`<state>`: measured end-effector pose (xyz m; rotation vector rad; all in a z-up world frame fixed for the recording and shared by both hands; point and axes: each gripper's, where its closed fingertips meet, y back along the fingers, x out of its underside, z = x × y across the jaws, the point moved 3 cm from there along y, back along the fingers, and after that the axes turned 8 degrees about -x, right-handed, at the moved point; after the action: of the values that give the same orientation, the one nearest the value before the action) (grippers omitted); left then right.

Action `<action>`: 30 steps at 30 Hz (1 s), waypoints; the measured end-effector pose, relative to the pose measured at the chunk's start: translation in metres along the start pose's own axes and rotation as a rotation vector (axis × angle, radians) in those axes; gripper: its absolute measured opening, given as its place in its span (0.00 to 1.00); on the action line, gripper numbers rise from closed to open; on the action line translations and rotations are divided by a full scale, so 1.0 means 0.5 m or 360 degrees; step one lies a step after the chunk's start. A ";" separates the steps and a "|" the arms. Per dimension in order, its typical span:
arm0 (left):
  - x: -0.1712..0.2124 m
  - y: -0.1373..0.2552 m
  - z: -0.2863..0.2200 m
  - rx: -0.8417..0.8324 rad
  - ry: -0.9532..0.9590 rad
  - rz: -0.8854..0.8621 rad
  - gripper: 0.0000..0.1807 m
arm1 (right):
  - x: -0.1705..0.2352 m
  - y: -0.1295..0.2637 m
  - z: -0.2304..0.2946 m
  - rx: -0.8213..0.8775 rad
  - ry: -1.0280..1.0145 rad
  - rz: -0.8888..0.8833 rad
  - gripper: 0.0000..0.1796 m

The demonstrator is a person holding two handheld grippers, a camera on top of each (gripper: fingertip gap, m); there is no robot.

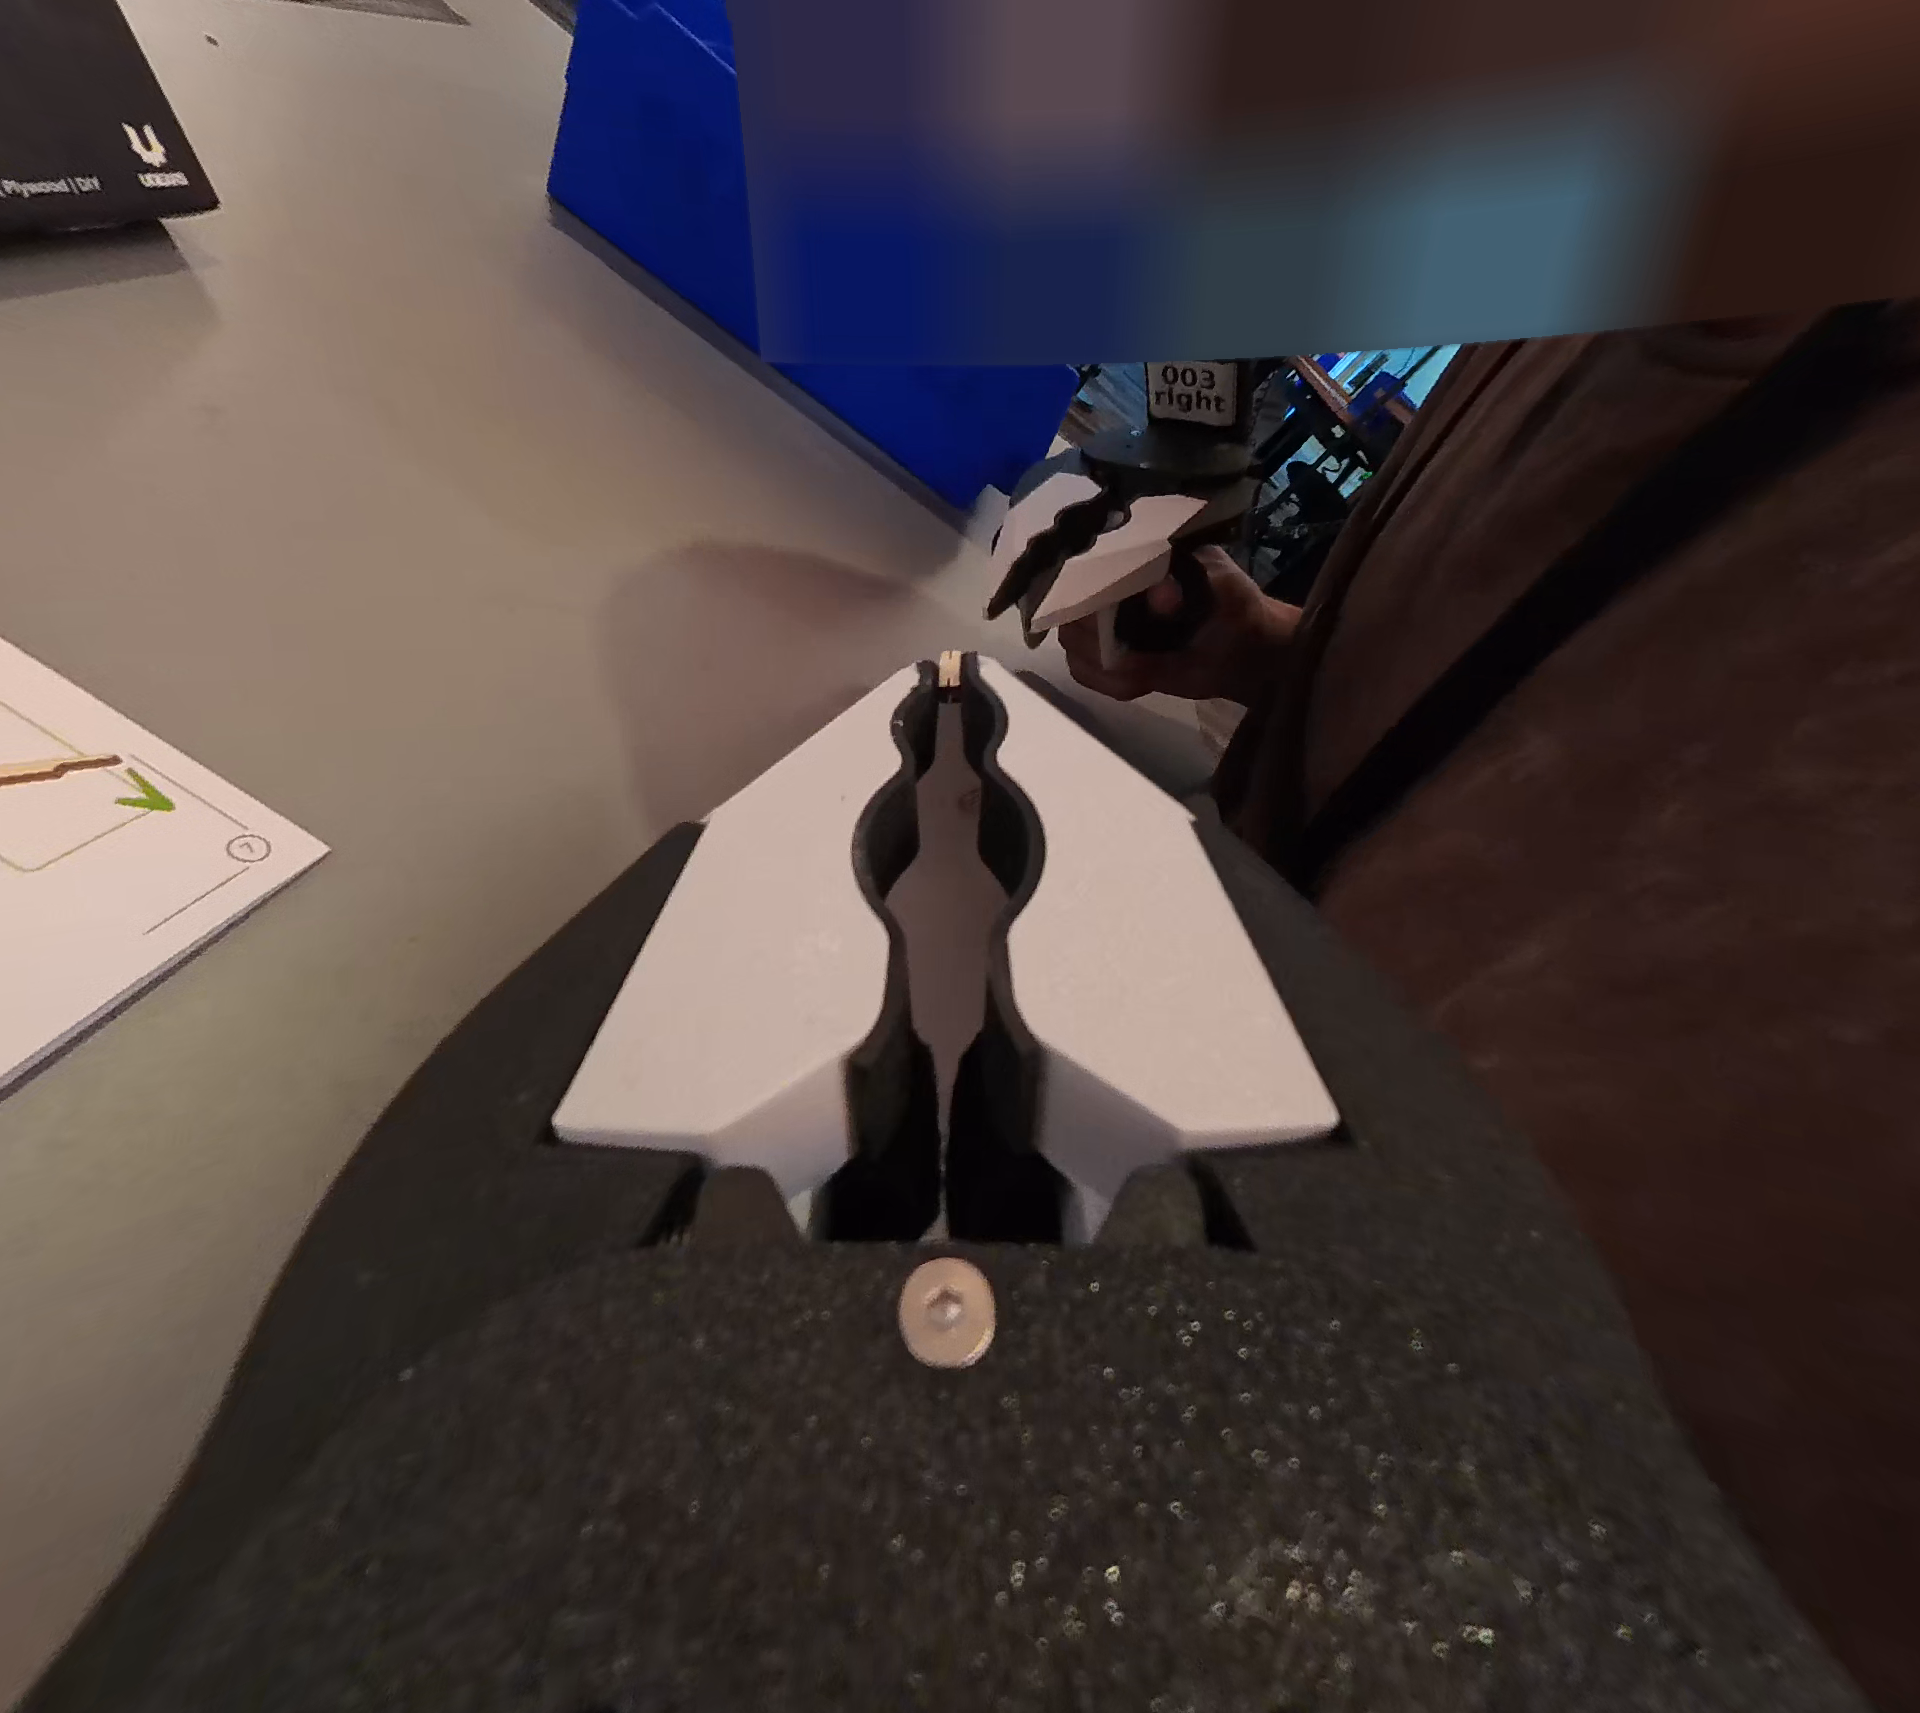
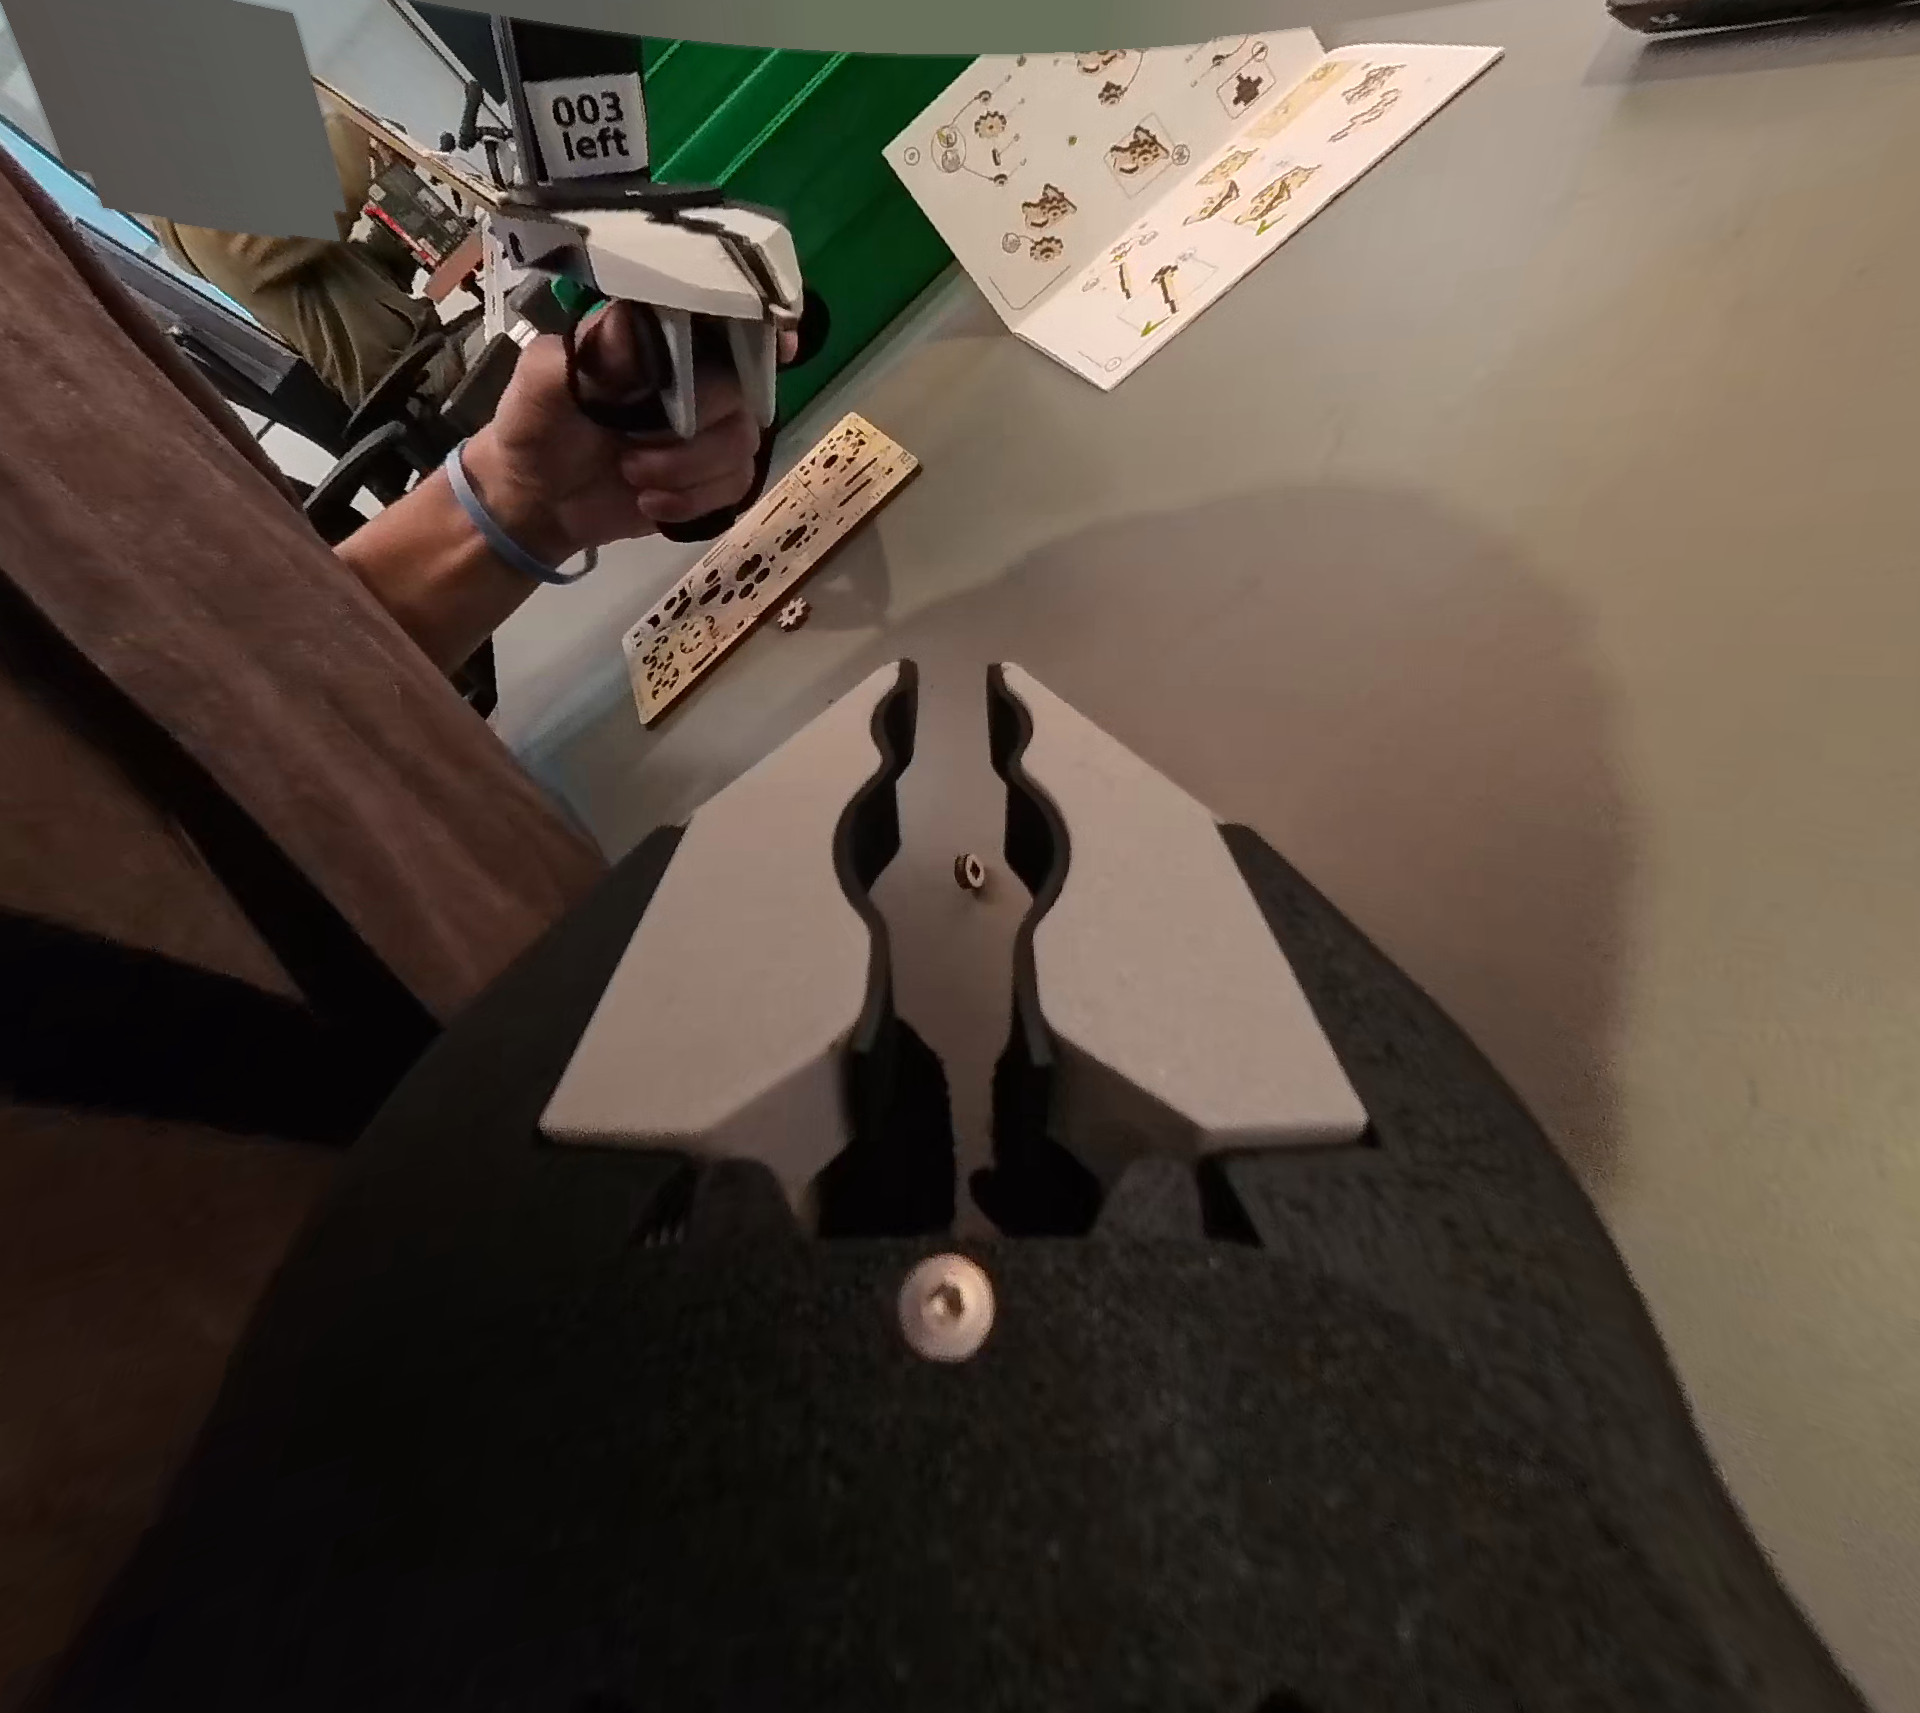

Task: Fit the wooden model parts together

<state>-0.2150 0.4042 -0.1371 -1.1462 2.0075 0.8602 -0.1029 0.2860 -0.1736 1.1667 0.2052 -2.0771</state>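
Left gripper [image 1: 948,671] pinching a small pale wooden piece [image 1: 949,664] at its fingertips; right gripper [image 2: 951,676] parted and empty above a tiny wooden ring [image 2: 971,874] on the grey table [image 2: 1455,624].

Both parts look light, stiff and easily snapped; the ring is best taken by its outer rim. A loose gear [image 2: 793,616] lies beside the plywood parts sheet [image 2: 769,557].

Grey table top [image 2: 1455,624], matte, softly shadowed mid-surface. Blue plastic bin [image 1: 665,167] at the far edge in the left wrist view. Green bin [image 2: 831,136] at the far edge in the right wrist view. Beyond: dark office chair [image 2: 384,427], cluttered workbenches, bright windows.
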 end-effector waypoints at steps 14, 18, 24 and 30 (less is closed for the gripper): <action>-0.011 0.012 -0.006 -0.0088 -0.0012 -0.0021 0.01 | -0.010 -0.005 0.009 0.0032 0.0020 -0.0008 0.09; -0.028 0.027 -0.047 -0.0157 -0.0097 -0.0039 0.01 | -0.031 0.013 0.022 0.0122 0.0096 -0.0010 0.16; 0.024 0.093 -0.086 -0.0404 -0.0190 0.0091 0.01 | 0.027 0.019 0.077 0.0120 0.0333 0.0394 0.17; 0.059 0.148 -0.135 -0.0480 -0.0173 -0.0051 0.01 | 0.136 -0.038 0.137 0.0095 0.0573 0.0726 0.14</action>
<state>-0.3073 0.3666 -0.1068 -1.2609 1.8077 1.2128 -0.1835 0.2327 -0.1919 1.4645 0.0375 -1.4805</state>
